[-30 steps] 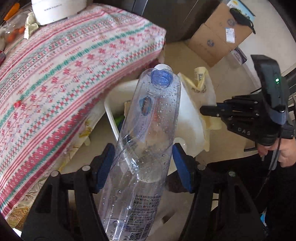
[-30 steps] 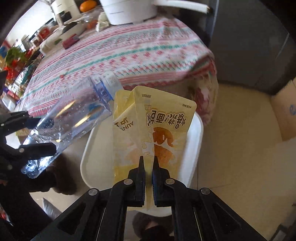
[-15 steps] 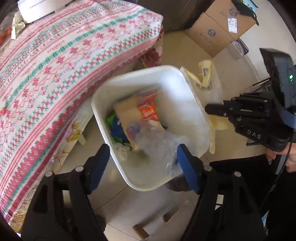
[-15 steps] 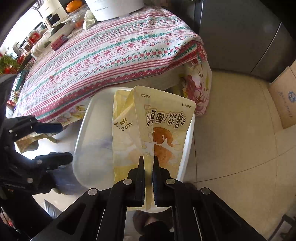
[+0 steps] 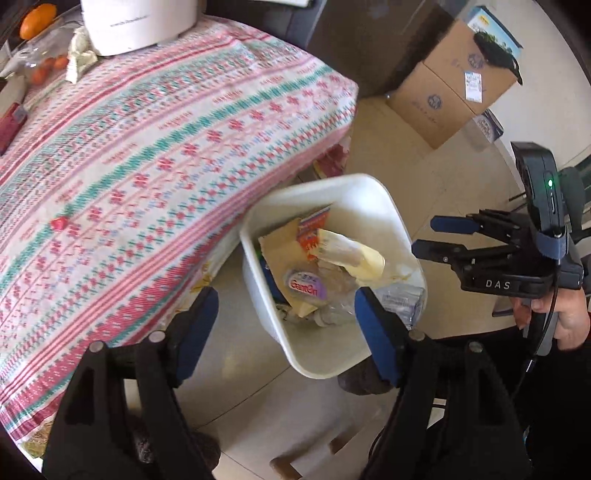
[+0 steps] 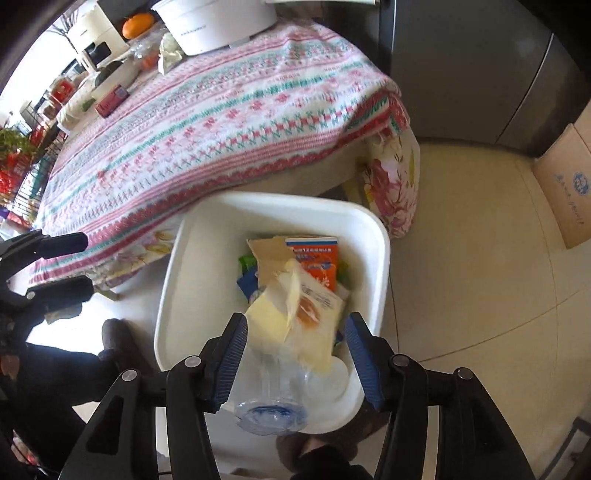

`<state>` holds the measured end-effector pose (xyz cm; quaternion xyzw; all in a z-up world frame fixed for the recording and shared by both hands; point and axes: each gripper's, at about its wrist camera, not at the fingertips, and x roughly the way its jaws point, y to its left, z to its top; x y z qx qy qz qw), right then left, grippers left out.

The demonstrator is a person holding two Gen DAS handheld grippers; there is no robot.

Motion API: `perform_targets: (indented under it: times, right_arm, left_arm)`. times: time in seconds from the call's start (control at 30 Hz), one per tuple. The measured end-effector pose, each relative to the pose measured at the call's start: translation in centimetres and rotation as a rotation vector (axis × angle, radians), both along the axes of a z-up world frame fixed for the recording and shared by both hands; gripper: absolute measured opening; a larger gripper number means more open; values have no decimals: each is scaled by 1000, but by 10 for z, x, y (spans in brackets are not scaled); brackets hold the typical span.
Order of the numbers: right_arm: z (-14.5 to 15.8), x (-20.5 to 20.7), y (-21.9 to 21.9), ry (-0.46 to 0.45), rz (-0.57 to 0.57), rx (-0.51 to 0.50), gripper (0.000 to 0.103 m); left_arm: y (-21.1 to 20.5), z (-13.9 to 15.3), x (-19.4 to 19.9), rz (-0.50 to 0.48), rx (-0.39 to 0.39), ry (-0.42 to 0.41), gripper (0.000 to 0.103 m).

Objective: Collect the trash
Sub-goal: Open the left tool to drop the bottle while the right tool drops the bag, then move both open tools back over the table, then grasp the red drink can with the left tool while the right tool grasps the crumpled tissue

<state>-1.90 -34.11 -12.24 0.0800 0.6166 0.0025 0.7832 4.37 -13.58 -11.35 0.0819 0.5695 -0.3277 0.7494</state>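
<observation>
A white bin (image 5: 373, 195) (image 6: 177, 295) stands on the floor beside the table. Inside lie a clear plastic bottle (image 6: 280, 402) (image 5: 399, 299), a yellow snack bag (image 6: 295, 321) (image 5: 354, 254), an orange carton (image 6: 317, 258) and brown cardboard (image 5: 280, 254). My left gripper (image 5: 284, 332) is open and empty above the bin's near edge. My right gripper (image 6: 295, 358) is open above the bin, with the yellow bag loose just below it. It shows from the side in the left wrist view (image 5: 436, 236).
The table with a pink and green patterned cloth (image 5: 155, 155) (image 6: 221, 110) holds a white appliance (image 5: 136, 22), an orange (image 6: 136, 26) and small items. Cardboard boxes (image 5: 454, 81) stand on the tiled floor. A grey cabinet (image 6: 480, 66) is behind.
My left gripper opened and the bottle fell into the bin. My right gripper then opened and the yellow bag dropped into the bin.
</observation>
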Motion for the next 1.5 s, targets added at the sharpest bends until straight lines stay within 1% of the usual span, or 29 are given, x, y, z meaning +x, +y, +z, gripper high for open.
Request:
perform_targets:
  times: [0.17, 0.27, 0.4, 0.57, 0.63, 0.7, 0.8, 0.9, 1.0, 1.13, 1.2, 1.3, 1.4, 1.5]
  right_arm:
    - [6, 6, 9, -8, 7, -4, 60]
    - [13, 13, 18, -22, 20, -13, 62]
    - [19, 23, 29, -43, 37, -28, 67]
    - [26, 41, 49, -64, 61, -38, 70]
    - [29, 47, 57, -79, 74, -45, 70]
    - [31, 56, 69, -105, 92, -66, 71]
    - [33, 72, 85, -136, 118, -96, 73]
    - [34, 91, 104, -165, 142, -87, 74]
    - [33, 110, 120, -189, 155, -79, 75]
    - [29, 144, 146, -248, 165, -108, 75]
    - [28, 164, 161, -278, 157, -123, 75]
    - [23, 203, 187, -325, 132, -108, 75]
    - [12, 245, 214, -349, 110, -92, 75]
    - [1, 287, 237, -366, 86, -90, 75]
  left_arm:
    - [19, 11, 14, 47, -9, -26, 78]
    - [34, 17, 22, 94, -8, -53, 83]
    - [59, 23, 37, 155, 2, -83, 84]
    - [100, 29, 65, 250, 65, -165, 85]
    - [120, 28, 82, 293, 93, -196, 85]
    - [138, 28, 99, 335, 102, -229, 85]
    - [165, 25, 128, 355, 104, -299, 85]
    - [194, 18, 164, 348, 92, -367, 85]
    - [220, 6, 203, 330, 78, -408, 85]
    - [244, -9, 255, 327, 71, -425, 85]
    - [253, -15, 277, 324, 55, -438, 85]
    - [261, -20, 302, 294, 13, -456, 85]
    - [263, -28, 325, 238, -29, -464, 85]
    - [259, -34, 339, 180, -57, -465, 84]
